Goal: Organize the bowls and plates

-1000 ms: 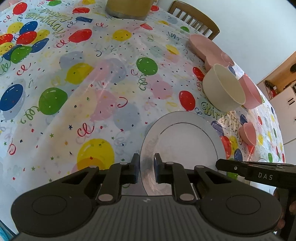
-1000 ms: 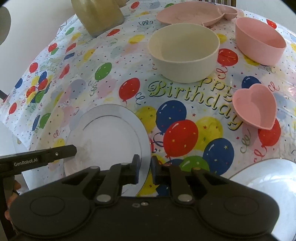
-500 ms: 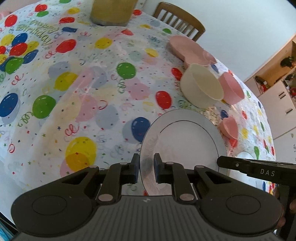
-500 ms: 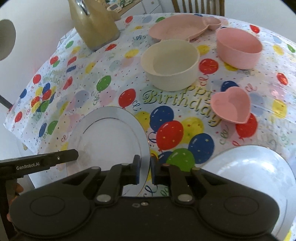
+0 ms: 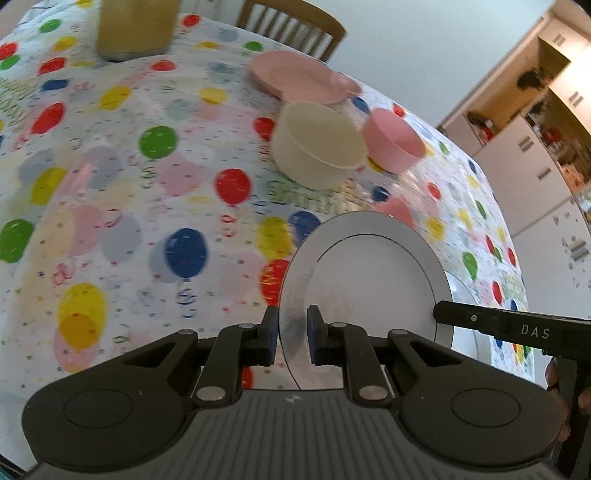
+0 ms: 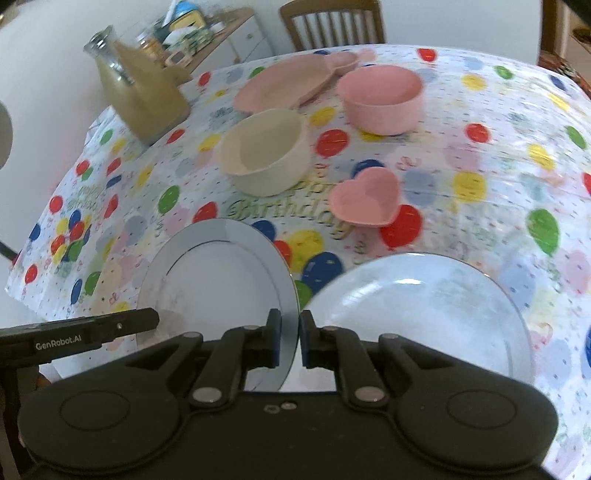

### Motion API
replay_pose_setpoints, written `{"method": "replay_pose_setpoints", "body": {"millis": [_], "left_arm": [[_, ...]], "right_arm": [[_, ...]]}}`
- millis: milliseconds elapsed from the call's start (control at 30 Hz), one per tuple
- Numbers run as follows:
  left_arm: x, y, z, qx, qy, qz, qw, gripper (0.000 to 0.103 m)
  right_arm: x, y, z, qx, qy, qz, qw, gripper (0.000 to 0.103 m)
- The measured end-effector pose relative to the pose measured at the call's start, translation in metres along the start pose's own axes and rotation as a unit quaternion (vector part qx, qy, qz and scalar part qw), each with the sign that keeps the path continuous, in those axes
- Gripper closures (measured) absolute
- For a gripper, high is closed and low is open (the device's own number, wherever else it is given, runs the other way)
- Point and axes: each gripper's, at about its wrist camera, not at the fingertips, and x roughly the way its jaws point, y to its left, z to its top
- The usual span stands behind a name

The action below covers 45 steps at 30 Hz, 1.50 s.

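A white plate with a thin dark ring [image 5: 369, 280] hangs above the balloon tablecloth, held from both sides. My left gripper [image 5: 291, 332] is shut on its left rim. My right gripper [image 6: 290, 339] is shut on the opposite rim of the same white plate [image 6: 221, 288]. Each view shows the other gripper's fingers [image 5: 480, 319] [image 6: 110, 326] reaching in at the plate's far edge. A second white plate [image 6: 424, 317] lies on the cloth just right of the held one. Behind them stand a cream bowl [image 6: 262, 151], a pink bowl [image 6: 380, 96] and a pink heart dish [image 6: 365, 201].
A large pink plate [image 6: 284, 86] lies at the far side of the table. A glass jug of yellowish liquid [image 6: 144, 88] stands at the back left. A wooden chair [image 6: 332, 22] is behind the table, with cupboards [image 5: 535, 166] off to the right.
Both grippers have risen and moved right with the white plate between them, lifting it off the cloth. The second white plate has come into the right wrist view.
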Motion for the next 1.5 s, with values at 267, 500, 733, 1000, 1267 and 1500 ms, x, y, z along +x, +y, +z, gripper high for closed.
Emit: {"method": "replay_pose_setpoints", "body": {"millis": [267,500,733,1000,1267,1500], "left_arm": [[0.016,-0.04,0.0,0.053,0.022,-0.019,0.9982,0.088],[0.034,-0.071,-0.003,0.093,0.042,-0.027,0.9944,0.088],[0.057,-0.098,-0.008,0.131,0.064,-0.027,0.989,0.088],[0.079,-0.115,-0.015,0.158,0.086,-0.024,0.9834,0.088],[0.093,-0.124,-0.02,0.171,0.101,-0.019,0.9798,0.088],[0.099,-0.125,-0.02,0.173,0.109,-0.018,0.9788,0.088]], "right_arm": [[-0.022,-0.036,-0.015,0.046,-0.019,-0.02,0.999,0.094],[-0.035,-0.066,-0.032,0.084,-0.03,-0.037,0.995,0.094],[-0.039,-0.093,-0.043,0.115,-0.032,-0.051,0.991,0.094],[-0.035,-0.117,-0.055,0.143,-0.025,-0.061,0.988,0.094],[-0.028,-0.133,-0.063,0.157,-0.013,-0.059,0.986,0.094],[-0.024,-0.138,-0.065,0.162,-0.009,-0.055,0.985,0.094]]}}
